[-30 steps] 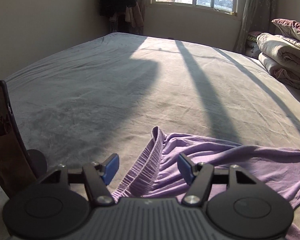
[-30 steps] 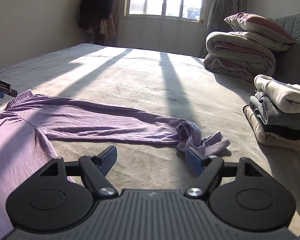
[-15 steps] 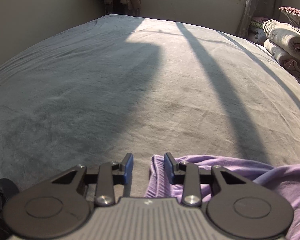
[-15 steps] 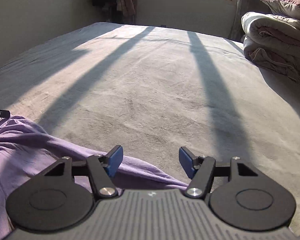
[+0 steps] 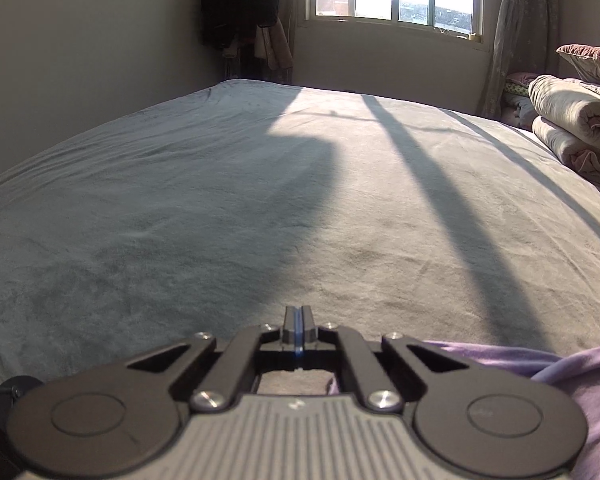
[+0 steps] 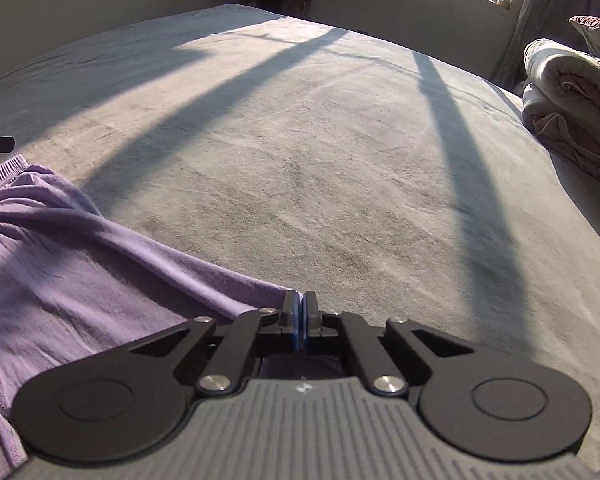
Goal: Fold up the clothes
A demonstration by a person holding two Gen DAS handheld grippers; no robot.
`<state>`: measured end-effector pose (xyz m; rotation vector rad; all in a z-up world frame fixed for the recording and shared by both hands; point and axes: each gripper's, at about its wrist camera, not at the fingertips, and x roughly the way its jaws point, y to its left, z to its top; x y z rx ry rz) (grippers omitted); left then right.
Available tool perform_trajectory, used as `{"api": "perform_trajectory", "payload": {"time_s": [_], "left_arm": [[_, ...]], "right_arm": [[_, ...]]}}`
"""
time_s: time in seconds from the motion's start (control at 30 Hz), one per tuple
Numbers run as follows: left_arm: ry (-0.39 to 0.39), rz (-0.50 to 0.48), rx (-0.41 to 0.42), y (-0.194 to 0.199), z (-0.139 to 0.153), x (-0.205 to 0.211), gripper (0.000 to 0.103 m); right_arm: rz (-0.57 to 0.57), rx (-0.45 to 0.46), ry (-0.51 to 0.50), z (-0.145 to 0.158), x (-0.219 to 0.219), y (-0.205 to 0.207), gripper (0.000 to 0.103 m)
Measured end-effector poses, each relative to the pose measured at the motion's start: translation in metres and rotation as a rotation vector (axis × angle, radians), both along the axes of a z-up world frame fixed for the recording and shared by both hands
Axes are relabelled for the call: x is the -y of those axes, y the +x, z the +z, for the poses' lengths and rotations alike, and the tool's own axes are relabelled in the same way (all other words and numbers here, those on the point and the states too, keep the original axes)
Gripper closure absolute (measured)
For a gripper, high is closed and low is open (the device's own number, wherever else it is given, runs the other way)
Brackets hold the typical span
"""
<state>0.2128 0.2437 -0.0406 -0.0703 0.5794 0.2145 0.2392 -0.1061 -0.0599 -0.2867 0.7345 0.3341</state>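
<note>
Right wrist view: right tongs closed on the purple knit garment's edge; left tongs closed too, cloth unseen. Garment lies unfolded on the grey bed; folding barely begun.

The soft lilac knit garment is running off the lower right edge of the left wrist frame, and its near part is lying hidden under the black two-finger left gripper. In the right wrist frame the same garment is spilling past the left edge (its ribbed hem barely showing), and whether the right gripper is pinching any cloth is staying unclear.
</note>
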Motion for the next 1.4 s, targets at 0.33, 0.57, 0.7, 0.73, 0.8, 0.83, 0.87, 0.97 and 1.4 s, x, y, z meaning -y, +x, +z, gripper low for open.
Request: {"api": "perform_trajectory", "payload": {"time_s": [0.33, 0.57, 0.7, 0.73, 0.8, 0.83, 0.87, 0.97, 1.4], "left_arm": [[-0.162, -0.120, -0.052, 0.004, 0.010, -0.015, 0.044], [-0.201, -0.080, -0.193, 0.015, -0.015, -0.005, 0.085], [-0.184, -0.037, -0.117, 0.007, -0.011, 0.001, 0.099], [-0.178, -0.019, -0.090, 0.004, -0.010, 0.002, 0.099], [-0.163, 0.015, -0.020, -0.001, -0.009, 0.001, 0.099], [-0.155, 0.032, 0.017, -0.004, -0.009, 0.000, 0.099], [-0.151, 0.046, 0.047, -0.007, -0.009, -0.001, 0.099], [-0.134, 0.088, 0.111, -0.010, -0.014, -0.003, 0.099], [-0.089, 0.138, 0.035, 0.006, -0.033, -0.006, 0.090]], "right_arm": [[-0.014, 0.035, -0.023, 0.007, -0.002, 0.003, 0.102], [-0.047, 0.005, -0.037, -0.006, -0.006, 0.004, 0.102], [-0.045, 0.025, -0.088, -0.014, -0.015, 0.000, 0.102], [-0.049, 0.043, -0.099, -0.013, -0.018, -0.001, 0.102], [-0.057, 0.086, -0.122, -0.012, -0.023, -0.003, 0.103], [-0.064, 0.111, -0.134, -0.010, -0.025, -0.003, 0.103], [-0.071, 0.136, -0.145, -0.009, -0.028, -0.003, 0.103], [-0.087, 0.187, -0.165, -0.007, -0.034, 0.005, 0.103], [-0.103, 0.178, -0.206, -0.036, -0.058, 0.046, 0.100]]}}
